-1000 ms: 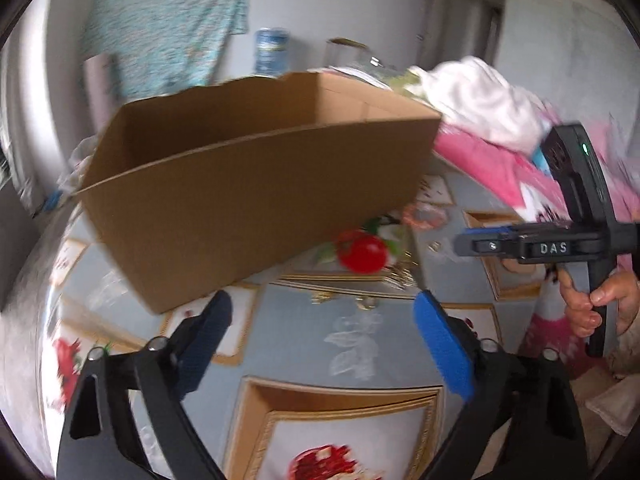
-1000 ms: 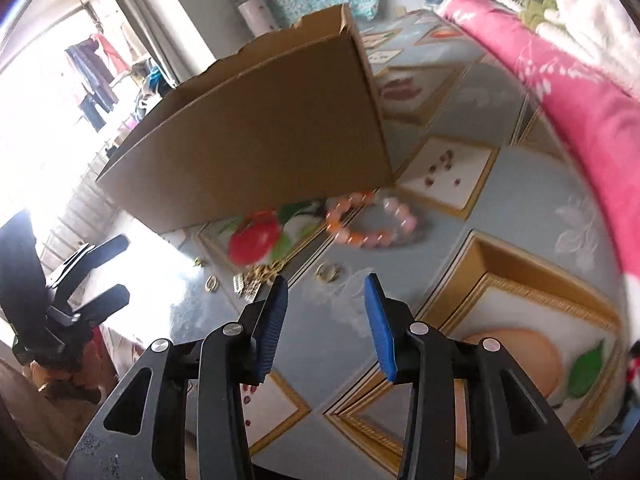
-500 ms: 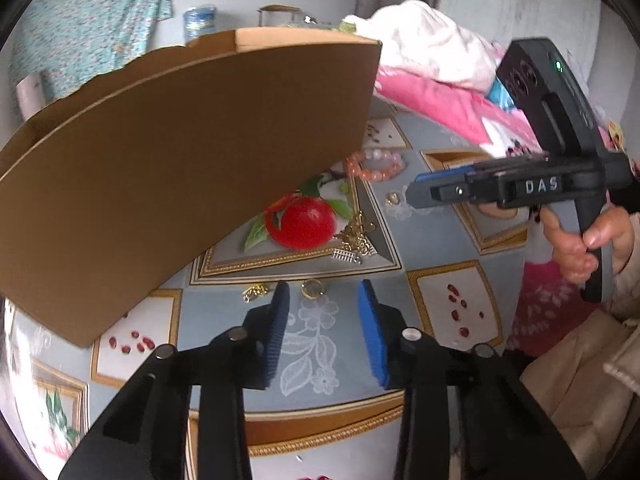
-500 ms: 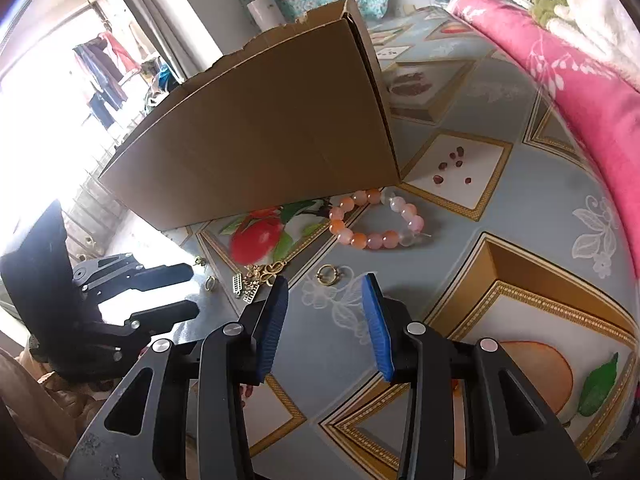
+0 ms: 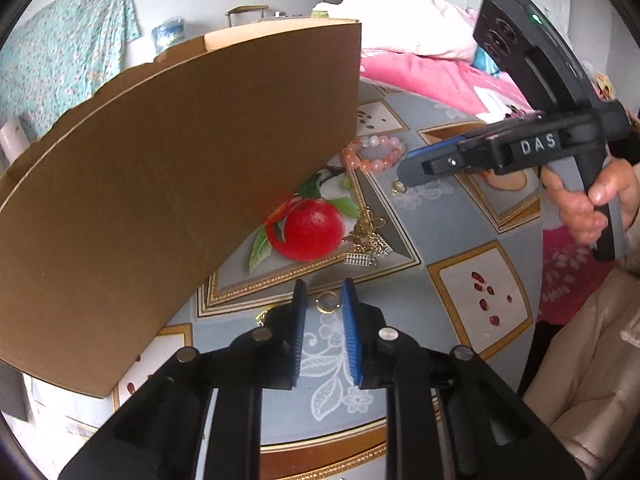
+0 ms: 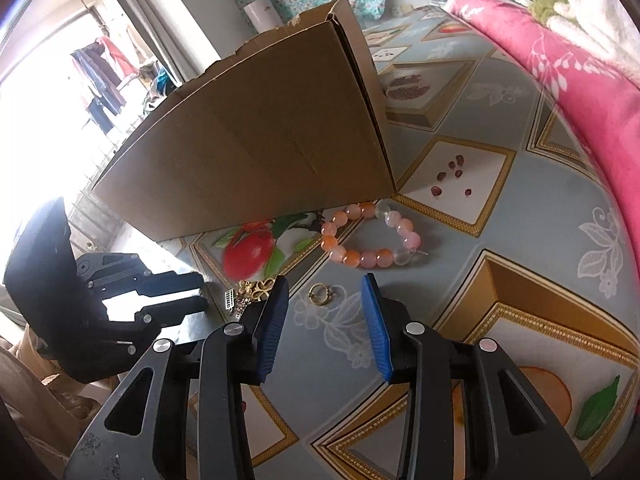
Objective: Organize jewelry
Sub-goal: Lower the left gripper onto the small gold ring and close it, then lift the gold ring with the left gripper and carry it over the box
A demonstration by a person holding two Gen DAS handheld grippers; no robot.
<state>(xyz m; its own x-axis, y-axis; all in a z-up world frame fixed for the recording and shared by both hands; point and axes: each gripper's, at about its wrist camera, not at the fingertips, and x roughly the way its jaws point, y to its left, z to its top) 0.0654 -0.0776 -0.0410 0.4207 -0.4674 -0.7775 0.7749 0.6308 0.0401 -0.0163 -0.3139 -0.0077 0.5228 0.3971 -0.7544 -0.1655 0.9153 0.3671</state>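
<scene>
A fruit-patterned tablecloth (image 5: 460, 216) covers the table, with a cardboard box (image 5: 180, 184) standing to the left. The left gripper (image 5: 325, 300) has its jaws narrowly apart, a gold ring (image 5: 327, 304) lying at their tips. Ahead lie gold earrings (image 5: 366, 240), then a bead bracelet (image 6: 370, 236). The right gripper (image 6: 325, 300) is spread wide, a second ring (image 6: 319, 294) just before it.
</scene>
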